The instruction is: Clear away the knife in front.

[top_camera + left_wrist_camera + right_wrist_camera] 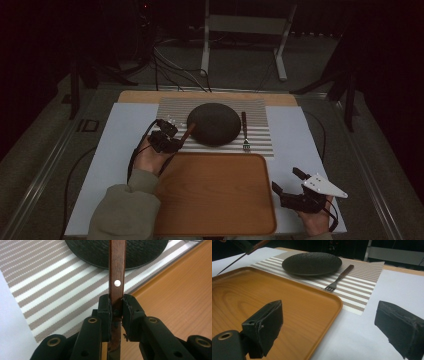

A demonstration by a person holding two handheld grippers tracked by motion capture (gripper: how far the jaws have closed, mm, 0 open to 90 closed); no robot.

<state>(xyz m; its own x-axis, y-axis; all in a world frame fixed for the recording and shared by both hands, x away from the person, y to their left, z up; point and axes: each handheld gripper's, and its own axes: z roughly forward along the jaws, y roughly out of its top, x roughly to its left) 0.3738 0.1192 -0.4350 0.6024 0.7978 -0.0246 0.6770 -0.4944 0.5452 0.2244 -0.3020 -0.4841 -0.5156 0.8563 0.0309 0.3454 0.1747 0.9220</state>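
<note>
- Left gripper [116,305] had its jaws clamped on the wooden handle of a knife [116,277]; the pads pressed both sides of the handle just below a metal rivet.
- In the right gripper view the knife's thin blade [230,264] pointed down toward the near left corner of the tray, clear of the surface, so the knife was judged to be carried in the air rather than resting.
- High view: the left gripper [167,136] hung over the left edge of the striped placemat [260,140], just beside the dark plate [214,123].
- Right gripper [289,183] stood with jaws wide apart and nothing between them, held over the white table cover to the right of the wooden tray [215,192].
- The fork [245,131] lay on the placemat just right of the plate, tines toward the tray, handle away.
- The tray carried nothing.
- Judgement on progress: plate and fork appeared to be set already; the knife was in hand near the plate's left side. If the work was laying the place setting, the knife was the last piece, to be put down beside the plate. If it was clearing onto the tray, only the first item was lifted. The pictures did not settle which.
</note>
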